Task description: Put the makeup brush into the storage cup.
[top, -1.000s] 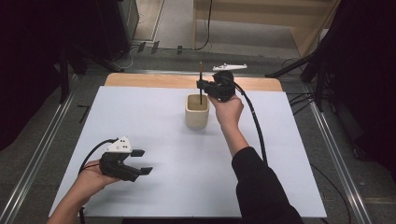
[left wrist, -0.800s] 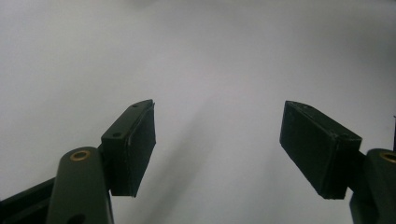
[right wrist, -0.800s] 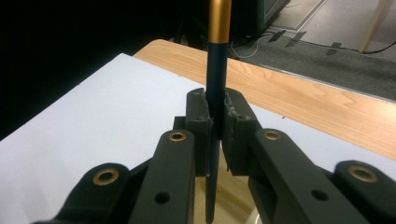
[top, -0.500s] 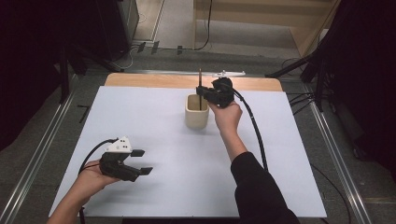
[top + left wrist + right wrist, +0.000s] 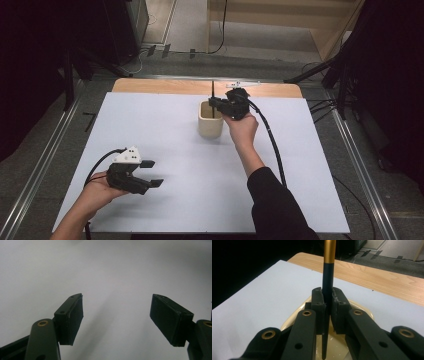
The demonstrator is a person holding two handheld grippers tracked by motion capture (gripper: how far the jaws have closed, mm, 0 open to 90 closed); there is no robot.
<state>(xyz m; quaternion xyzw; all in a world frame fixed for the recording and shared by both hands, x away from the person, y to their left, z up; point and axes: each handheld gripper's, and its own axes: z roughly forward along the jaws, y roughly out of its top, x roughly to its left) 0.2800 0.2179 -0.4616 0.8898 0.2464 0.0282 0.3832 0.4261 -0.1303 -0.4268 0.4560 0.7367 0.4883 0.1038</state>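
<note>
A cream cup point(image 5: 210, 125) stands on the white table sheet point(image 5: 165, 135), toward the back middle. My right gripper point(image 5: 216, 103) hangs over the cup's rim, shut on a thin black pen point(image 5: 213, 90) held upright. In the right gripper view the pads pinch the pen point(image 5: 328, 277) below its gold band, and its tip reaches down into the cup point(image 5: 362, 310). My left gripper point(image 5: 153, 173) rests in a hand at the front left, open with nothing between its fingers. Bare white sheet lies beyond the spread jaws of the left gripper point(image 5: 116, 317).
A strip of wooden tabletop point(image 5: 165, 86) runs along the back edge, with a small white object point(image 5: 242, 83) lying on it behind the cup. The right gripper's cable point(image 5: 272, 145) trails across the sheet. Metal rails flank the table on both sides.
The right gripper has sunk a little with the pen, bringing its tip lower into the cup. The left gripper has not moved.
</note>
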